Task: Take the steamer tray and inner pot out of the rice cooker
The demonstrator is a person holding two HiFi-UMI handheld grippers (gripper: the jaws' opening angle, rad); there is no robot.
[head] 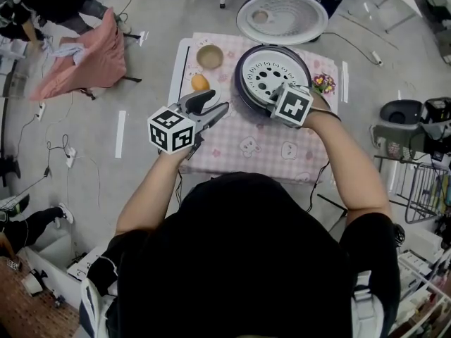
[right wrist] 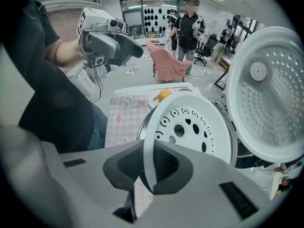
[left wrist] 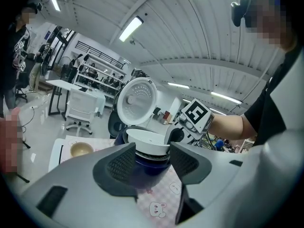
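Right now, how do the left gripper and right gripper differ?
Jaws: on the left gripper they stand apart, nothing between them; on the right gripper they are shut on the rim of the steamer tray.
Pose: the left gripper points nearly level toward the rice cooker; the right gripper points steeply down at it.
Place: the left gripper hangs over the table, the right gripper over the cooker.
Both carry a marker cube.

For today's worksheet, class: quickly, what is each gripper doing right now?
Left gripper: open, holding nothing.
Right gripper: closed on the rim of the steamer tray.
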